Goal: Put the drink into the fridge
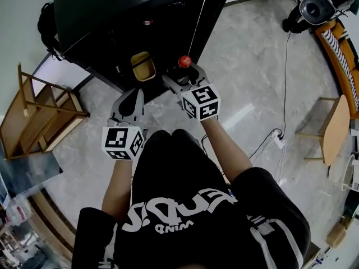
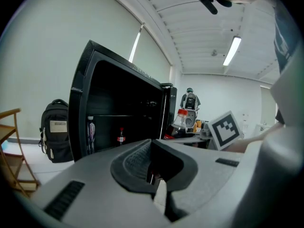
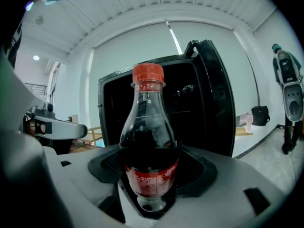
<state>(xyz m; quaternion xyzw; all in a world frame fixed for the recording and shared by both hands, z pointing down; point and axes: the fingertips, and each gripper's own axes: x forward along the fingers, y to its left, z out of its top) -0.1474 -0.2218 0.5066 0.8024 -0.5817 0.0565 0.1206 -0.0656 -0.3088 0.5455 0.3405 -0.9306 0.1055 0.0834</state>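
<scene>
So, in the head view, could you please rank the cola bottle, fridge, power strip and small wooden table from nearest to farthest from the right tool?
1. Cola bottle, held in the right tool.
2. Fridge, just ahead.
3. Power strip, on the floor to the right.
4. Small wooden table, farther right.

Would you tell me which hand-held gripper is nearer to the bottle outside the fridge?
Right. The right hand-held gripper is clamped on the bottle; the left hand-held gripper sits shut and empty, apart to the bottle's left.
</scene>
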